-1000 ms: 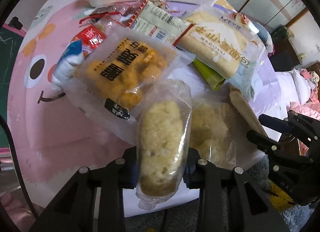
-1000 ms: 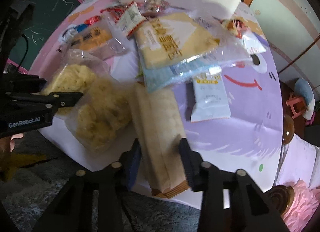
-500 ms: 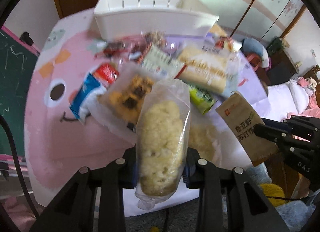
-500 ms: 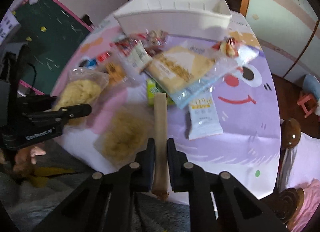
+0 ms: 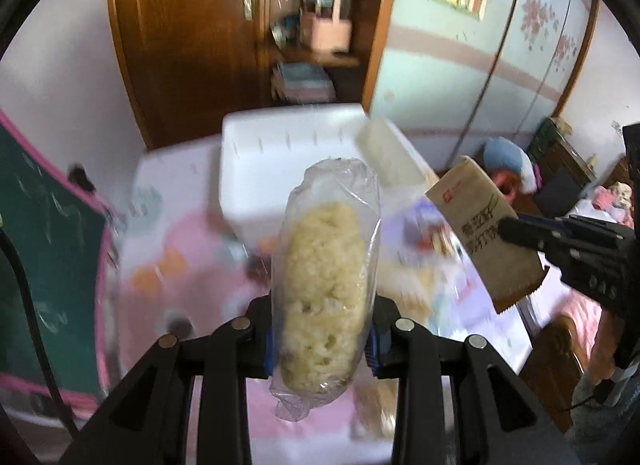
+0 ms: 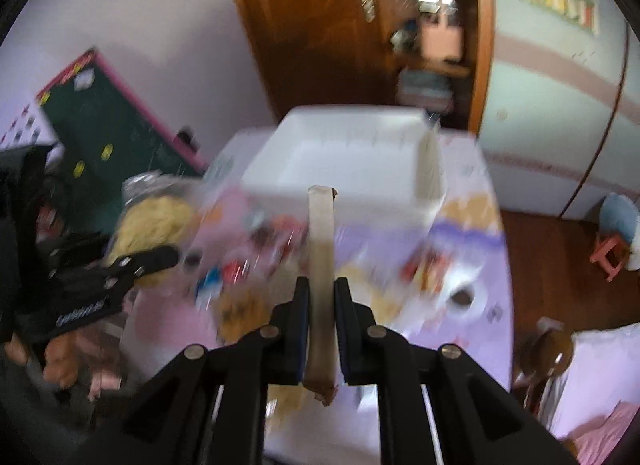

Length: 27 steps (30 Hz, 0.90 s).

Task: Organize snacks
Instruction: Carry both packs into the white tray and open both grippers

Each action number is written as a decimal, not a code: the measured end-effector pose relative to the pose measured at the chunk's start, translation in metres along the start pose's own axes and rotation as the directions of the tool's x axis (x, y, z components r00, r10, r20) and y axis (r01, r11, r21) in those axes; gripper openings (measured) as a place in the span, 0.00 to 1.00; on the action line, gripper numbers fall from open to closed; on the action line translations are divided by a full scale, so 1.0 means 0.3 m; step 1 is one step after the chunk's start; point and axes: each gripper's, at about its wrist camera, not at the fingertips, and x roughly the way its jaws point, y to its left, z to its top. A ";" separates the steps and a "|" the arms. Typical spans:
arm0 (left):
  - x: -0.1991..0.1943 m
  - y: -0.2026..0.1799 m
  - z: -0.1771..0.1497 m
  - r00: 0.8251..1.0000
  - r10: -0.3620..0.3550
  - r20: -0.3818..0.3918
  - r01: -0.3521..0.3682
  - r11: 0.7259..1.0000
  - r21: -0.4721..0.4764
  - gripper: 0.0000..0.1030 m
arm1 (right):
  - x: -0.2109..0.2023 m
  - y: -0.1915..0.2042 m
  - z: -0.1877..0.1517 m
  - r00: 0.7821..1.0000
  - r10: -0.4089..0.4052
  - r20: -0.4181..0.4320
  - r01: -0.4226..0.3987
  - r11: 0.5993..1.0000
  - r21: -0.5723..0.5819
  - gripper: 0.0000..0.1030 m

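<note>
Snacks: two packets are held up in the air, one in each gripper; the others lie blurred on the tabletop below.
Left gripper: pinching a clear bag of pale yellow crumbly snack around its lower half — the bag stands roughly upright between the fingers, its crimped bottom end hanging below them.
Right gripper: pressed together on a brown paper-look packet, seen edge-on in its own camera as a thin upright strip.
Same packet from the left wrist view: a flat brown rectangle with dark printed lettering and a serrated lower edge, tilted, gripped near its lower right by the dark fingers.
White bin: an open rectangular tub at the far side of the table, beyond both held packets; in the right wrist view its inside looks bare, though blur makes that uncertain.
Table: covered by a pink and lilac cartoon cloth; loose wrappers in red, blue and orange are scattered in front of the bin — too smeared to identify singly.
Chalkboard: green with a pink frame, leaning at the left of the table.
Background: wooden shelving and pale blue wardrobe doors behind the table.
</note>
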 end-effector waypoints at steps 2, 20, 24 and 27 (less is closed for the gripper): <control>0.014 0.010 0.086 0.998 0.051 0.040 -0.052 0.999 0.015 0.30 | 0.035 -0.037 0.098 0.999 -0.019 0.034 0.017 0.999 0.038 0.11; 0.638 0.146 0.368 0.975 0.221 -0.040 -0.222 0.975 -0.023 0.85 | 0.745 -0.175 0.351 0.973 -0.078 -0.215 0.121 0.973 0.195 0.20; 0.630 0.148 0.347 0.983 0.182 -0.023 -0.182 0.983 -0.029 0.85 | 0.737 -0.188 0.341 0.978 -0.038 -0.206 0.084 0.973 0.216 0.31; 0.610 0.157 0.333 0.984 0.176 -0.026 -0.177 0.983 -0.036 0.85 | 0.704 -0.192 0.333 0.981 -0.031 -0.189 0.073 0.973 0.219 0.32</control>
